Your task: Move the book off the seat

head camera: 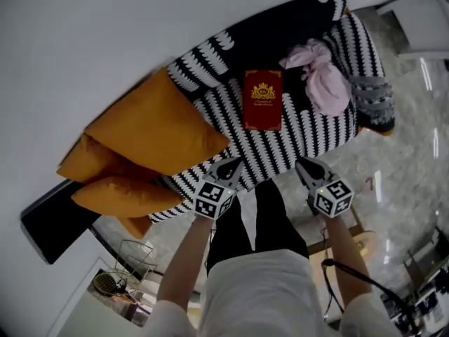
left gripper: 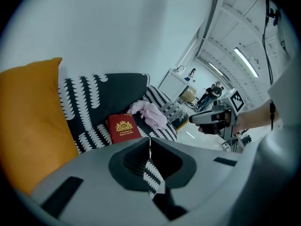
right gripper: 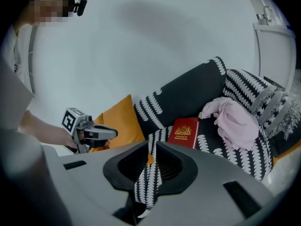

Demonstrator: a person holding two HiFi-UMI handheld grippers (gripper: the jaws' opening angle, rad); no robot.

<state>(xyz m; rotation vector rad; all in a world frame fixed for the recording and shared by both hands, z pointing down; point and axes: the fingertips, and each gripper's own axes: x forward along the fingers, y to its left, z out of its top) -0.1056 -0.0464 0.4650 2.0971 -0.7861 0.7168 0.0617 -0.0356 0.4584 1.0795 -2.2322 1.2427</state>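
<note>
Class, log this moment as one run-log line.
phase: pre-grasp | book: on seat, untouched | left gripper: shut, empty | right gripper: shut, empty

A living-room setting: sofa (head camera: 280,153) in a black-and-white cover, orange cushions (head camera: 151,128), polished marble floor (head camera: 403,167).

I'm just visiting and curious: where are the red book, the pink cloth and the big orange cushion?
red book (head camera: 263,101): head view, middle of its cover.
pink cloth (head camera: 326,86): head view, centre of the bundle.
big orange cushion (head camera: 156,128): head view, its broad face.
</note>
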